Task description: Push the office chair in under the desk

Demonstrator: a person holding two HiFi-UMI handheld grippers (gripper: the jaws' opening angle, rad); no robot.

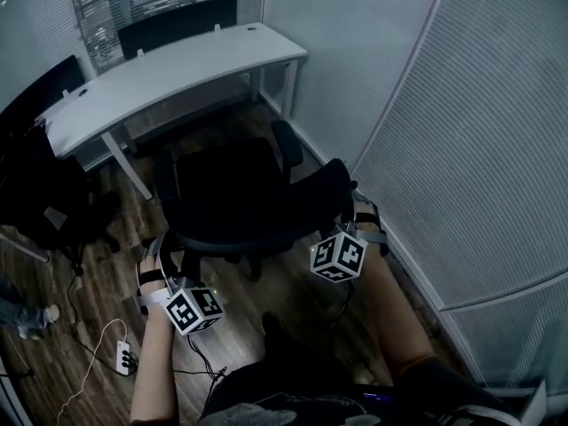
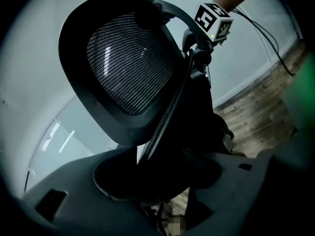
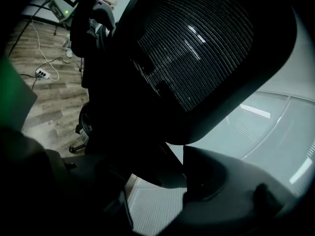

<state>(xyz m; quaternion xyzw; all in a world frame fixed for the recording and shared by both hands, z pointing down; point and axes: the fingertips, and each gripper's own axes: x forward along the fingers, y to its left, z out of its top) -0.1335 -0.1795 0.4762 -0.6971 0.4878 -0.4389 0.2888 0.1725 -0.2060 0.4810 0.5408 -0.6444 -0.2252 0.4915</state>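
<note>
The black office chair (image 1: 240, 193) stands on the wood floor, its seat towards the white desk (image 1: 169, 69) at the upper left and its mesh backrest (image 2: 128, 63) towards me. My left gripper (image 1: 164, 260) sits at the backrest's left edge. In the left gripper view its jaws (image 2: 152, 171) close around the dark frame. My right gripper (image 1: 355, 211) sits at the backrest's right edge. In the right gripper view the backrest (image 3: 197, 48) fills the picture and its rim runs down between that gripper's jaws (image 3: 167, 176). The chair's front stands short of the desk.
A second black chair (image 1: 44, 193) stands at the left and another (image 1: 177, 20) behind the desk. A ribbed partition wall (image 1: 461, 149) runs close along the right. A white power strip (image 1: 126, 355) with its cable lies on the floor at the lower left.
</note>
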